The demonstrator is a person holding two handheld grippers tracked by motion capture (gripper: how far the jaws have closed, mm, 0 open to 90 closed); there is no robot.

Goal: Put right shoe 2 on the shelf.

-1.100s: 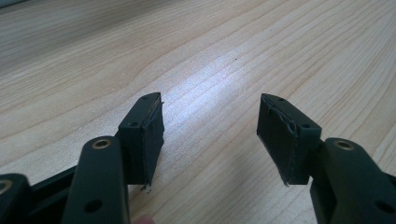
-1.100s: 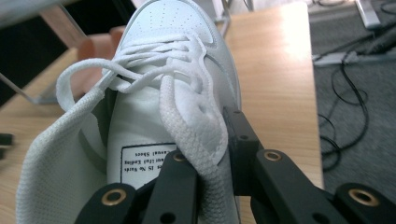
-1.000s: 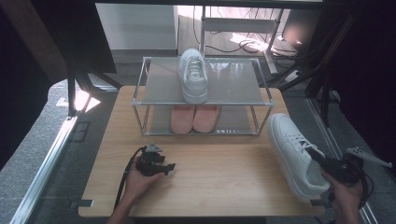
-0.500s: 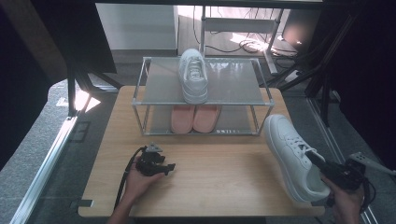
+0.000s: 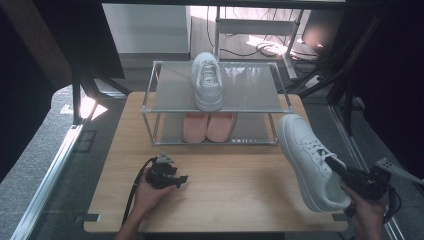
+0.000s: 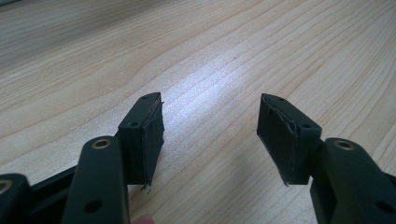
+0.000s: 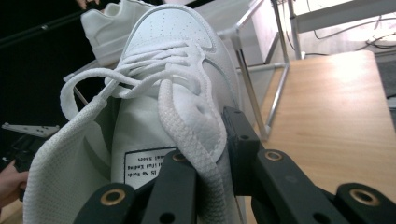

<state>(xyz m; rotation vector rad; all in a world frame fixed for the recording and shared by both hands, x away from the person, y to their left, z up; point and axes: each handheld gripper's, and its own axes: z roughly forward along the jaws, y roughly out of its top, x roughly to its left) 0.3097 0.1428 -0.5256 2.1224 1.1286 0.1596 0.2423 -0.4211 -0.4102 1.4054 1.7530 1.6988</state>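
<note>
**Right gripper holds white sneaker at table's right edge; left gripper idle, open**

Right gripper (image 5: 345,174) sits at the near right corner of the wooden table (image 5: 240,185), jaws clamped on the white sneaker (image 5: 310,160) at the collar/tongue area. In the right gripper view the jaws pinch the tongue side of the sneaker (image 7: 173,93), laces draped over them, size label showing inside. Sneaker's toe points away toward the shoe rack (image 5: 150,107), heel end at the gripper, sole facing right and overhanging the table's right edge. Whether the sole touches the table cannot be told.

Left gripper (image 5: 181,179) rests low on the near left part of the table, held in the person's left hand (image 5: 147,192). Left gripper view: jaws spread apart, nothing between them, only bare wood grain (image 6: 210,70).

Rack stands at the far side of the table. Second white sneaker (image 5: 207,80) lies on the top shelf, toe pointing away. Pink pair (image 5: 209,126) sits side by side on the lower shelf.
</note>
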